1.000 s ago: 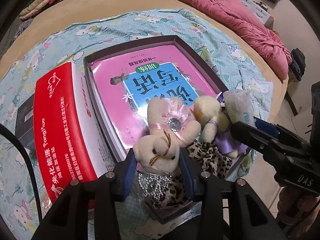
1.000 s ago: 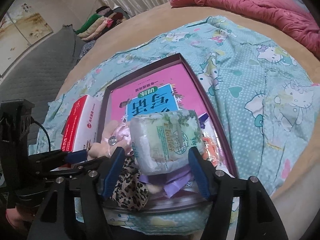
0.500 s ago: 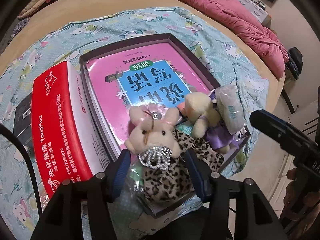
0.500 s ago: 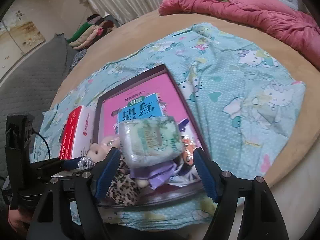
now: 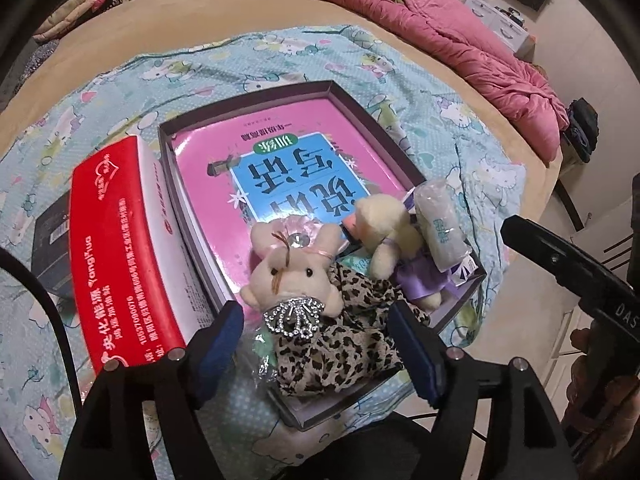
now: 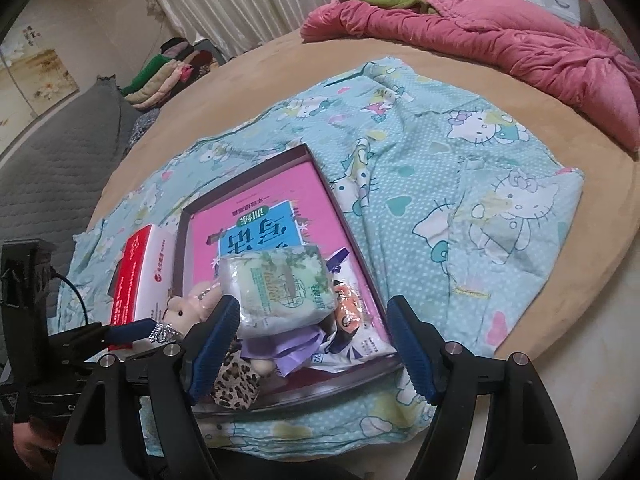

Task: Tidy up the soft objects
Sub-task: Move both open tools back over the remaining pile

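Observation:
A dark shallow box [image 5: 332,89] on the bed holds a pink book [image 5: 280,168]. A cream bunny in a leopard dress [image 5: 296,280], a cream bear in a purple dress [image 5: 388,236] and a tissue pack [image 5: 440,228] lie at its near end. My left gripper [image 5: 316,344] is open and empty, just short of the bunny. My right gripper [image 6: 316,340] is open and empty; the tissue pack [image 6: 276,292] lies on the pile in the box just beyond it. The bunny [image 6: 188,308] shows at the left.
A red and white carton [image 5: 120,248] stands left of the box, with a black box [image 5: 52,240] beyond it. All rest on a Hello Kitty cloth [image 6: 460,184]. A pink quilt [image 6: 500,48] lies at the back. The bed edge is near.
My left gripper let go of the bunny and drew back; the bunny now lies on the leopard dress. My right gripper opened, left the tissue pack in the box and pulled back.

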`<state>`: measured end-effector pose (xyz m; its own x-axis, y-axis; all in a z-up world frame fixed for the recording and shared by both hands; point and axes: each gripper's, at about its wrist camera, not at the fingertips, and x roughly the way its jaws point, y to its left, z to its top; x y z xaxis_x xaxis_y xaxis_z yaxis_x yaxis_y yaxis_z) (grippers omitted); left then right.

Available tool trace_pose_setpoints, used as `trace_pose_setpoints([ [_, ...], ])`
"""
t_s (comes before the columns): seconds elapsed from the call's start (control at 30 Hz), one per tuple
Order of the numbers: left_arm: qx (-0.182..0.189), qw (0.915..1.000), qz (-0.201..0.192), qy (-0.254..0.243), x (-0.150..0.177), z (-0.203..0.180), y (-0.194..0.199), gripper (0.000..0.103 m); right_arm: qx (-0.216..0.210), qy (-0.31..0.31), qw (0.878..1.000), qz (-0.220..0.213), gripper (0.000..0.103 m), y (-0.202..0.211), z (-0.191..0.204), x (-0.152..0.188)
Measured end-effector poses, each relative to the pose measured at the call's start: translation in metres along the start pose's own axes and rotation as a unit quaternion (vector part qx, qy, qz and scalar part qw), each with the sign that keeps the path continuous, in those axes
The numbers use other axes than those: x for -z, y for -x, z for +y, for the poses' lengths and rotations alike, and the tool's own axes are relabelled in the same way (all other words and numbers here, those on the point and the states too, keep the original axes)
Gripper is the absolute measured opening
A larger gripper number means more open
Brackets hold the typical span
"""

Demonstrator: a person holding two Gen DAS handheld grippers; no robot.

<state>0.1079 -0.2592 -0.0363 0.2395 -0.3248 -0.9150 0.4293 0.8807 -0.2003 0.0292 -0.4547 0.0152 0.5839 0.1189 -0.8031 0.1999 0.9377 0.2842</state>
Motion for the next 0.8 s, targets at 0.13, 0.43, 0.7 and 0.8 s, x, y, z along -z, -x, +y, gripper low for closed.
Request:
trace_pose_setpoints([
  [0.13,-0.006,0.9999,-0.009,0.001,0.001,0.001,0.010,0.077,0.009,0.003,1.000,-0.005,0.077,0.003,0.003,-0.002],
  [0.43,-0.023,0.9993,-0.031,0.001,0.005,0.004,0.034,0.082,0.022,0.015,0.999,-0.023,0.080,0.017,0.017,-0.005],
  [0.7,-0.034,0.9980,-0.053,0.002,0.015,0.009,0.061,0.084,0.024,0.023,0.998,-0.047,0.080,0.034,0.035,-0.008],
  [0.8,-0.037,0.9973,-0.064,0.004,0.019,0.014,0.072,0.084,0.022,0.030,0.998,-0.050,0.080,0.040,0.046,-0.009],
])
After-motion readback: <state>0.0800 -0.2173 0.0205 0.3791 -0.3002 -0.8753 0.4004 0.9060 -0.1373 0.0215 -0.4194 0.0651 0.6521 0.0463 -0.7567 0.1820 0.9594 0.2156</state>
